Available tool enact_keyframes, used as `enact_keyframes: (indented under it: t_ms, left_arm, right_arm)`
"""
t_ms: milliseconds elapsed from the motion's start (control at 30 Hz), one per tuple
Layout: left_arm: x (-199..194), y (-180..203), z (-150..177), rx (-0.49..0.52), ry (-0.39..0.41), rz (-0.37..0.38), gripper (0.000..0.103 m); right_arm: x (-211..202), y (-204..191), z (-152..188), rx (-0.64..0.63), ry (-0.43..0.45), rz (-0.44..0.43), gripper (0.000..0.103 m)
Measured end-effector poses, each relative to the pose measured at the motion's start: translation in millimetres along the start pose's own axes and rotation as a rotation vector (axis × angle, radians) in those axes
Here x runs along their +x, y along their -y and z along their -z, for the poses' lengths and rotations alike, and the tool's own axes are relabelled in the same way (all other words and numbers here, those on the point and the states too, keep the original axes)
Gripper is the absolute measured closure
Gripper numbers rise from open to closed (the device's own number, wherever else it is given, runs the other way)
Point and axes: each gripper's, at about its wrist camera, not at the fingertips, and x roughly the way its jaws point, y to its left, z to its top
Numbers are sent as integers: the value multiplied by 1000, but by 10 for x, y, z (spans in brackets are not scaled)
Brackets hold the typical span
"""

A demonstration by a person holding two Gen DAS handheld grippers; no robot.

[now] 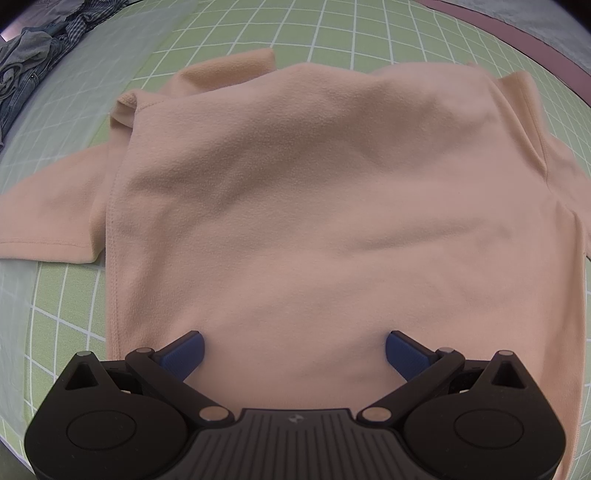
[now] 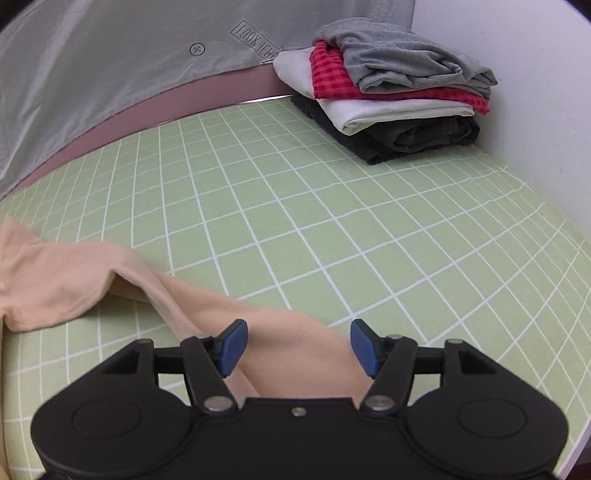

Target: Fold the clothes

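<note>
A peach fleece top (image 1: 314, 206) lies spread flat on the green grid sheet (image 1: 229, 33), filling most of the left wrist view, one sleeve (image 1: 48, 218) stretched out to the left. My left gripper (image 1: 294, 354) is open just above the garment's near part, blue pads (image 1: 184, 354) wide apart with only flat cloth between them. In the right wrist view a peach sleeve (image 2: 288, 347) runs between the spread fingers of my open right gripper (image 2: 298, 345), and more of the top (image 2: 51, 284) lies at the left.
A stack of folded clothes (image 2: 391, 92), grey on red check on white on black, sits at the far right by a white wall. Grey fabric (image 2: 110, 74) hangs at the back. Rumpled denim and checked clothes (image 1: 33, 62) lie at the far left. Green sheet (image 2: 332, 206) stretches ahead.
</note>
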Motion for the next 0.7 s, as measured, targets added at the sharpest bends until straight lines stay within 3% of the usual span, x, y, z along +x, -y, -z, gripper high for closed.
enact_keyframes:
  t_ms: [167,267,300,333,500,600,700]
  left_arm:
    - [61,30,-61,0,1,0,0]
    - [65,58,-72,0,0,0,0]
    - [67,59,-78,1,1,0,0]
    - [54,54,-48,3,1,0,0]
    - [59,68,-79,5,3,0,0]
    - [-33,-71,118,4,6,0,0]
    - [-28,-4,218,3,8,0,0]
  right_arm:
    - [82,63,47,-19,-16,-27,33]
    - [84,79,40,-32,-20,-83,61]
    - [77,61,27,-52,-19,-82,83]
    - [68,42,14,-73,-18,-81,98]
    - [-153,76,-172,-84,93,-68,102]
    - [-456,167,-387,-63,237,-11,102]
    - [-571,320,-536,-25,291,7,102]
